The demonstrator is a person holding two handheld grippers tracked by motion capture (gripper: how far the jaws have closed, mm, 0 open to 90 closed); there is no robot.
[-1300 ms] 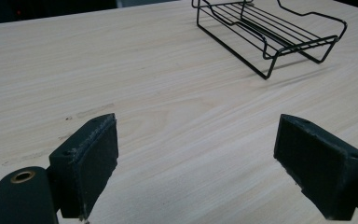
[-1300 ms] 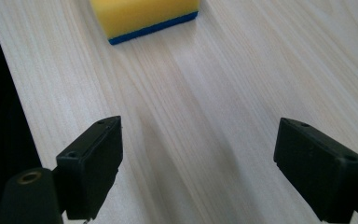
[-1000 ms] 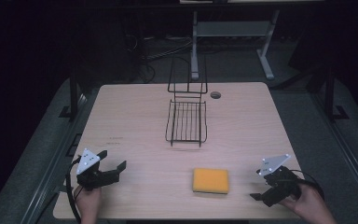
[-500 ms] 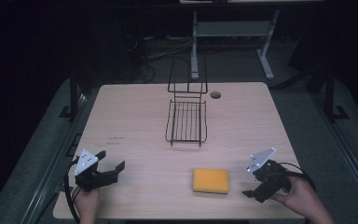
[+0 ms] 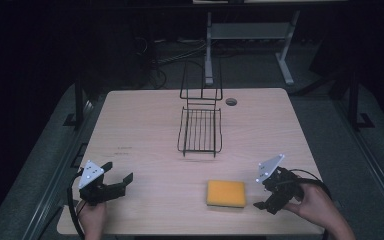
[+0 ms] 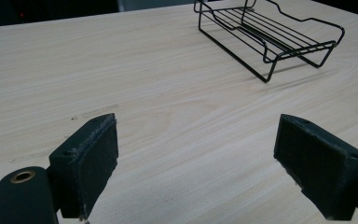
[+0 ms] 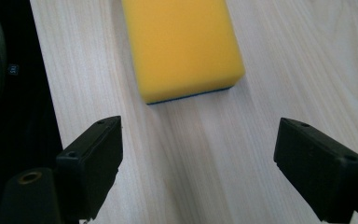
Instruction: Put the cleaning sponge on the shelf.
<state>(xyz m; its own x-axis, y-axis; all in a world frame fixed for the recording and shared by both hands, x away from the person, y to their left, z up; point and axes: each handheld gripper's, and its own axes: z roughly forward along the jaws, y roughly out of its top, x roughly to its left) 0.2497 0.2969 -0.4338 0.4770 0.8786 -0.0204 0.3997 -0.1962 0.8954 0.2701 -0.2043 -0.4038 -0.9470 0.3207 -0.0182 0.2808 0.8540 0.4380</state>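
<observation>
Soft rectangular yellow sponge [image 7: 182, 44] on pale woodgrain.

This looks like a lab or recording studio set up for filming, not a home. A pale wood-grain tabletop [image 5: 145, 130] with a cable hole [image 5: 231, 101] at upper centre stands under bright light while everything around it is dark. Behind it, at the top of the frame, loose cables [image 5: 180, 50] lie on grey floor beside the metal legs of a stand [image 5: 210, 55]. Dark rails [image 5: 55, 170] run along the sides.
</observation>
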